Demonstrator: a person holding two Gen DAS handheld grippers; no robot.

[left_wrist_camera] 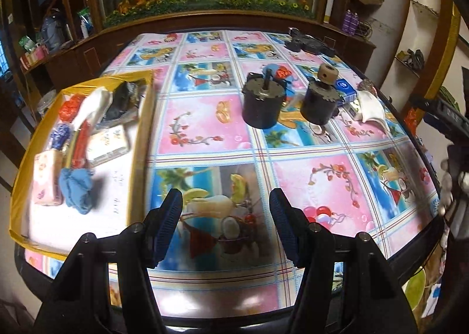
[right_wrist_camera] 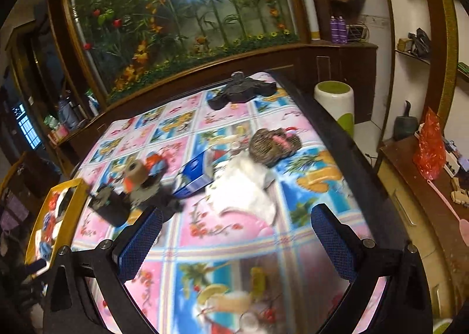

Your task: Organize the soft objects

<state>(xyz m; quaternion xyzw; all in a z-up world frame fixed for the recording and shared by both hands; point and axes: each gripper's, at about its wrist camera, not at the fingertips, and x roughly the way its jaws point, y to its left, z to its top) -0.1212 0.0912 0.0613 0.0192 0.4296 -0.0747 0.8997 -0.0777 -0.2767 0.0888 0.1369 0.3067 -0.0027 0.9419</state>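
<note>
A wide stretch of patterned table (left_wrist_camera: 205, 128) is seen bare in front of both grippers, bounded by the dark rounded edge at the near and right sides. A yellow-rimmed tray (left_wrist_camera: 143, 117) is placed at the left edge, already filled with soft items, a blue cloth (left_wrist_camera: 76, 187) among them. Two dark cylinders (left_wrist_camera: 262, 105) are stood mid-table. A white cloth (right_wrist_camera: 243, 187) is found ahead of the right gripper (right_wrist_camera: 237, 243), well apart from its fingers, beside a blue box (right_wrist_camera: 195, 177) and a brown furry item (right_wrist_camera: 274, 145). The right gripper is held wide with nothing between its jaws. The left gripper (left_wrist_camera: 225, 225) is held partly open and empty above bare table, the tray just to its left.
</note>
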